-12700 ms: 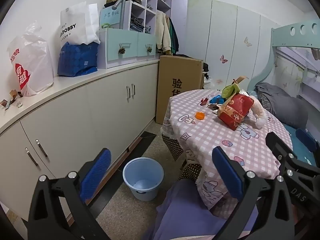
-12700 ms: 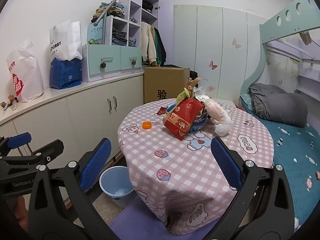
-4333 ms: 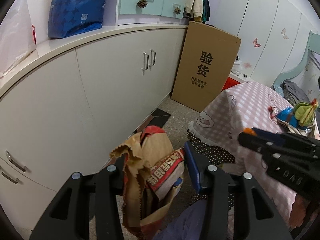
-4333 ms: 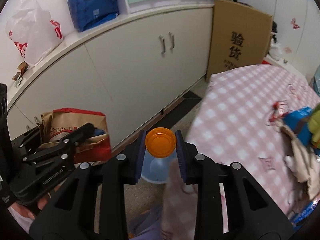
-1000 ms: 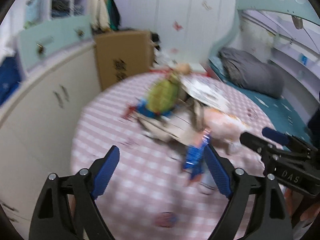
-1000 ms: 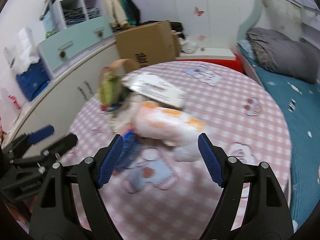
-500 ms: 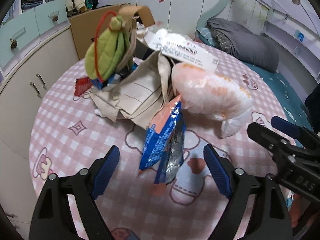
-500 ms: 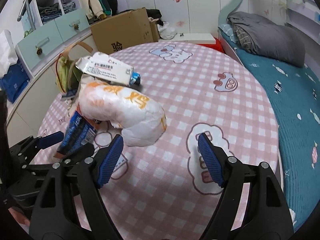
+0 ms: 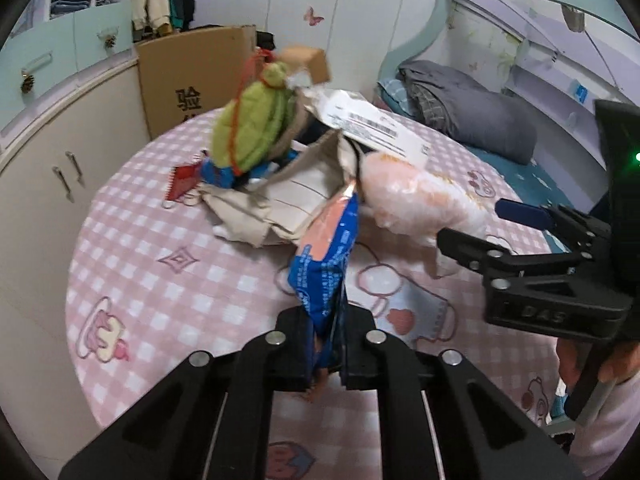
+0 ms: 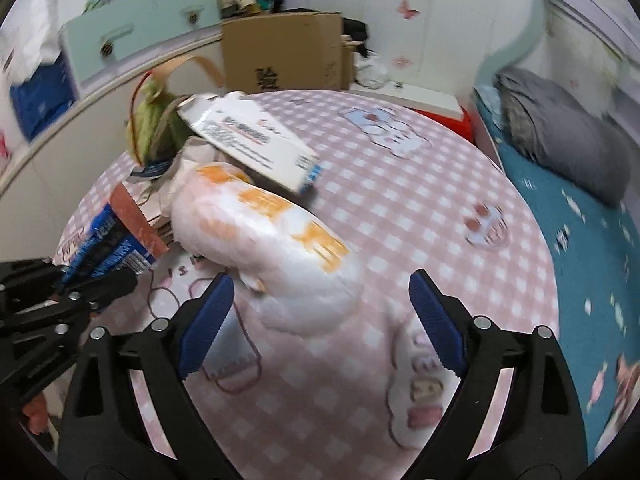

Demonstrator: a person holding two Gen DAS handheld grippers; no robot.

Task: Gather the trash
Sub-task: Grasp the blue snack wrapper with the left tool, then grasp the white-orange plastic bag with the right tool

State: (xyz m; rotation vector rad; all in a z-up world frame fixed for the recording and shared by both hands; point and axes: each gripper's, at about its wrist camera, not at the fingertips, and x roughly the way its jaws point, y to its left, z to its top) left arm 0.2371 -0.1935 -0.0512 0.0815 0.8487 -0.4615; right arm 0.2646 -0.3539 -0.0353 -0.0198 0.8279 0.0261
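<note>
On the pink checked table (image 9: 160, 280) lies a heap of trash. My left gripper (image 9: 326, 344) is closing, and its jaws pinch the lower end of a blue snack wrapper (image 9: 324, 264) that stands up from the table. Behind it lie a beige paper bag (image 9: 280, 200), a green pouch (image 9: 252, 120), a white carton (image 9: 372, 124) and a white-and-orange plastic bag (image 9: 420, 196). My right gripper (image 10: 320, 280) is opening; the end of the plastic bag (image 10: 272, 232) lies just ahead between its blue pads (image 10: 208, 320), which do not press on it.
A red wrapper (image 9: 182, 180) lies at the heap's left edge. A cardboard box (image 9: 192, 80) and white cabinets (image 9: 48, 160) stand beyond the table on the left. A bed with grey bedding (image 9: 460, 116) runs along the right. A person's hand (image 9: 592, 364) holds the right gripper.
My left jaws have gone from wide apart to closed on the blue wrapper. The right gripper has moved in toward the plastic bag, rolled a little, and its jaws stand wider.
</note>
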